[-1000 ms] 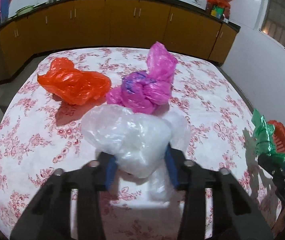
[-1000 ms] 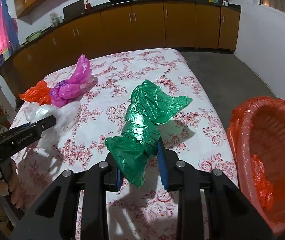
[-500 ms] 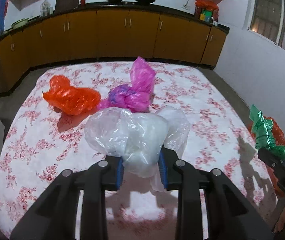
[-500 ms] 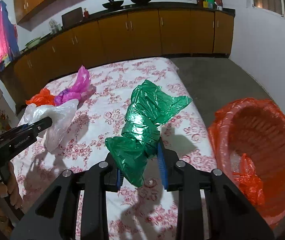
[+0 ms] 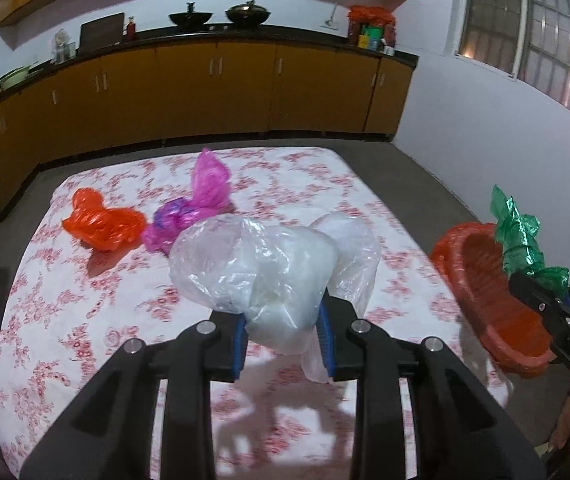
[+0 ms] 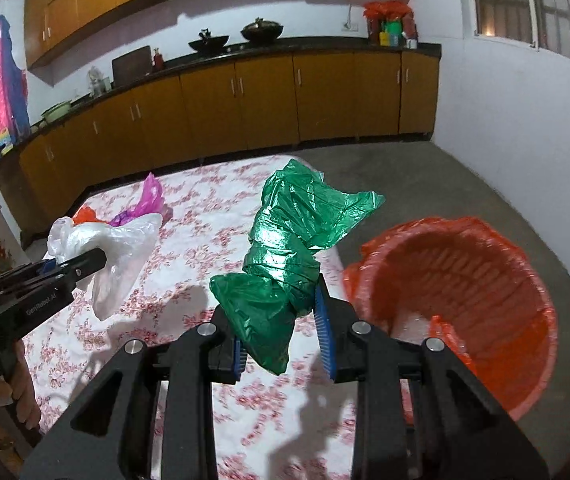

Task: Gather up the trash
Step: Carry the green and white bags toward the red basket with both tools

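My left gripper (image 5: 283,338) is shut on a clear white plastic bag (image 5: 261,268), held up off the floral tablecloth (image 5: 85,320). My right gripper (image 6: 281,336) is shut on a crumpled green plastic bag (image 6: 285,248), also lifted, just left of the orange-lined bin (image 6: 465,304). From the left wrist view the green bag (image 5: 521,236) and the right gripper (image 5: 541,296) hang over the bin (image 5: 493,300) at the right. An orange bag (image 5: 101,224) and a pink bag (image 5: 193,208) lie on the table's far left.
The bin stands on the floor just off the table's right edge, with a bit of orange plastic inside. Brown cabinets (image 5: 205,92) and a dark counter with pots run along the back wall. A hand (image 6: 1,396) grips the left tool's handle.
Both grippers have risen with their bags and pulled back from the table. The left jaws closed tighter on the white bag. The bin has come further into both views.
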Available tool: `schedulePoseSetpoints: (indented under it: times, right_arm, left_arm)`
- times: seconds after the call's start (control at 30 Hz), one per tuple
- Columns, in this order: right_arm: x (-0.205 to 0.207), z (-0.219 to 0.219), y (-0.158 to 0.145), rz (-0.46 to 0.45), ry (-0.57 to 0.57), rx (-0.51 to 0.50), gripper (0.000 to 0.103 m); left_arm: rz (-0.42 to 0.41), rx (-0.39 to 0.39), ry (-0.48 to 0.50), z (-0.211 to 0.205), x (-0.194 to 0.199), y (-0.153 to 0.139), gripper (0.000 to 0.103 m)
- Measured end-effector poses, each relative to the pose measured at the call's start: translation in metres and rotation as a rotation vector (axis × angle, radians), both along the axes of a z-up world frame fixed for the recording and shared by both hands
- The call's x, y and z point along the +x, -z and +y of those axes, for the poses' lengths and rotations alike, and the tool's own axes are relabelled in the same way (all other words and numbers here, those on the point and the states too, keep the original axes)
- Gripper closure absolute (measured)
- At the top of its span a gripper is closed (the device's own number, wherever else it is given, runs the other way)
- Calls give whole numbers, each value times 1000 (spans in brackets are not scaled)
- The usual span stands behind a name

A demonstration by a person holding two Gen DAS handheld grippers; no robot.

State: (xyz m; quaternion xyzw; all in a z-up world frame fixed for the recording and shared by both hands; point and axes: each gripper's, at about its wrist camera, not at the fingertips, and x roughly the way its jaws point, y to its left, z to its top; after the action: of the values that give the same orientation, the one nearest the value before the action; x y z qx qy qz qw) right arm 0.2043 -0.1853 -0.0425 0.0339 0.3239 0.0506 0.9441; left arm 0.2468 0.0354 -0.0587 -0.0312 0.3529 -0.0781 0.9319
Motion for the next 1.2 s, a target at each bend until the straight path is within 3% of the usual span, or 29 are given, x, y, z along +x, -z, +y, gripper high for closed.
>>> schedulePoseSetpoints:
  times: [0.77, 1.2]
  right_arm:
    - [-28, -77, -7, -13, 158, 19, 74]
    - [-36, -125, 1, 1, 268, 56, 74]
  left_arm:
    - [-24, 0, 169, -88, -16, -23, 74]
    - [4, -69, 296, -143, -16, -21, 73]
